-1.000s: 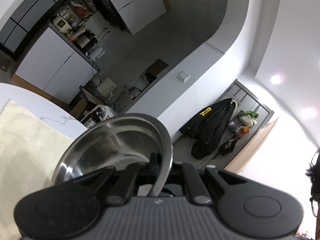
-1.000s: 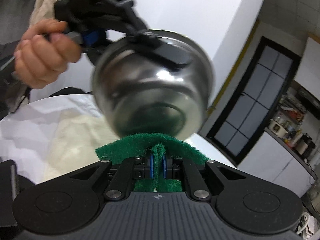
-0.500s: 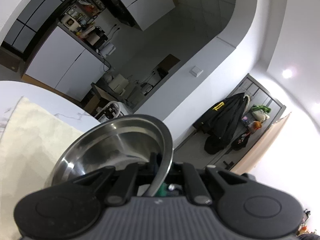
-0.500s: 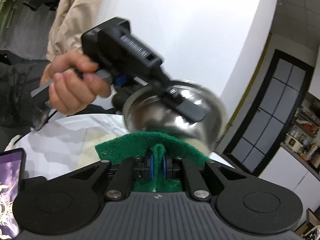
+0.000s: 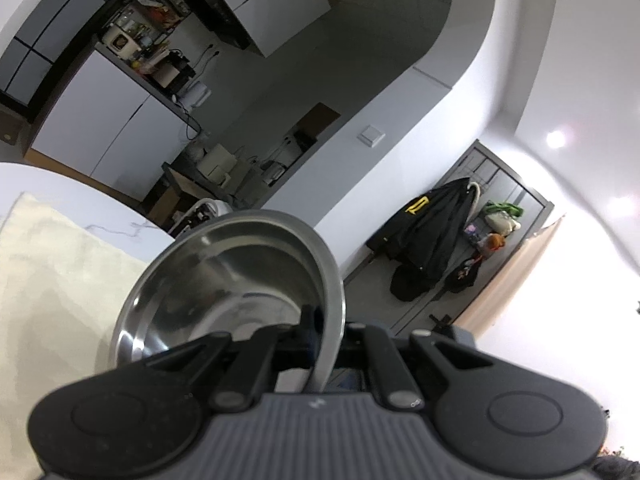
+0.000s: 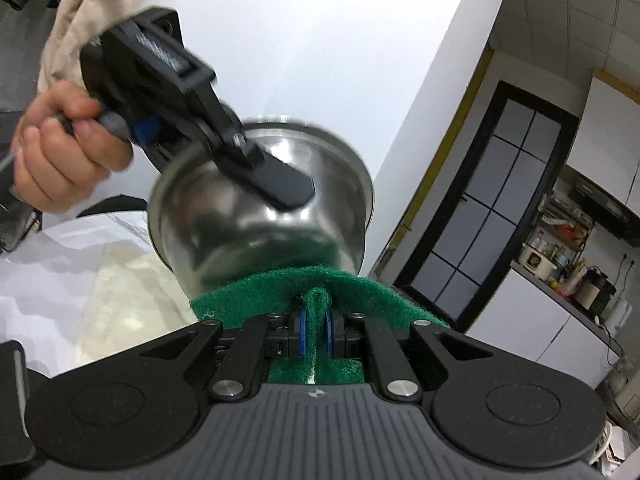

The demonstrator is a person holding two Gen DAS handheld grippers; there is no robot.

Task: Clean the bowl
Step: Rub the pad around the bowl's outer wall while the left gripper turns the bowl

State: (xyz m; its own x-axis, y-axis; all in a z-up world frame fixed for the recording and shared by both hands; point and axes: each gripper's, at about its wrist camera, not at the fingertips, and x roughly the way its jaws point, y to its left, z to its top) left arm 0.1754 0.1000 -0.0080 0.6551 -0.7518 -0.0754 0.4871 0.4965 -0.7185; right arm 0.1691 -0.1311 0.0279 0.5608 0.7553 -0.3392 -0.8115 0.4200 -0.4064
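My left gripper point(image 5: 320, 332) is shut on the rim of a steel bowl point(image 5: 224, 284) and holds it up in the air, tilted. In the right wrist view the same bowl point(image 6: 248, 216) shows its outer side, with the left gripper's outer finger point(image 6: 276, 180) lying across it. My right gripper point(image 6: 316, 332) is shut on a folded green scouring pad point(image 6: 288, 292). The pad's front edge meets the bowl's underside.
A cream cloth point(image 5: 52, 280) lies on the white marble table point(image 5: 60, 184) below the bowl; it also shows in the right wrist view point(image 6: 132, 300). A phone edge point(image 6: 16, 364) sits at lower left. Kitchen cabinets point(image 5: 120, 128) stand behind.
The bowl has come closer to the pad and tilted, so the pad now touches its underside. The left hand and gripper shifted right and lower in the right wrist view.
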